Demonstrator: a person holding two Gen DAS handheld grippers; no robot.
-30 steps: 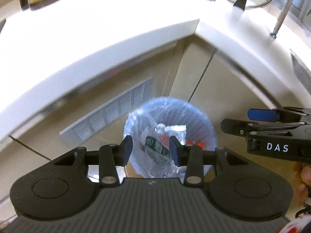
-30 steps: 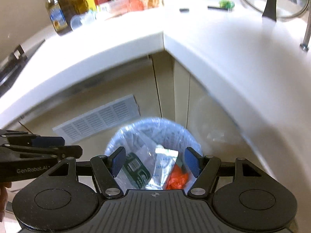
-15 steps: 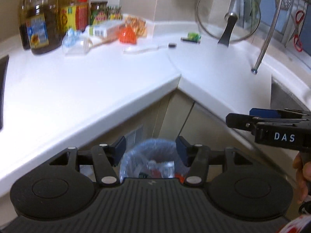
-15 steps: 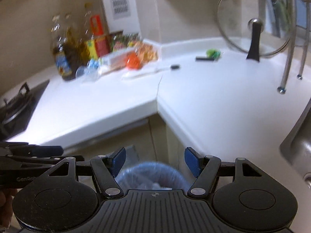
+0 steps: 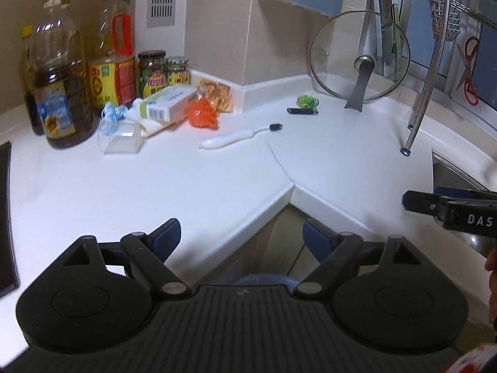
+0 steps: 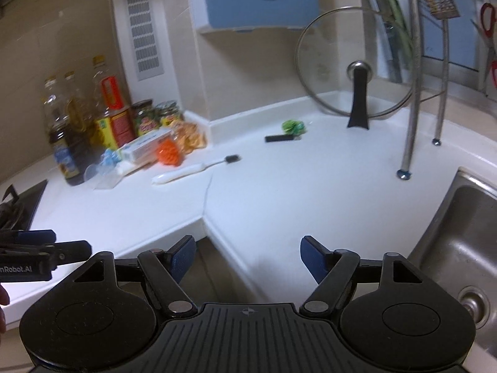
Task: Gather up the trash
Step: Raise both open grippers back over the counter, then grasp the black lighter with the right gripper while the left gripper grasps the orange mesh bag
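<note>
White counter [image 5: 192,186] holds toothbrush [image 5: 236,137], orange mesh [image 5: 203,117]; both grippers [image 5: 240,237] [image 6: 247,256] opening, empty.

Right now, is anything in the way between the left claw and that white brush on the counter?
No, nothing visible. Bare countertop lies between the left claw, empty with its jaws opening, and the white brush. The orange net and clear cup sit off to the side.
</note>
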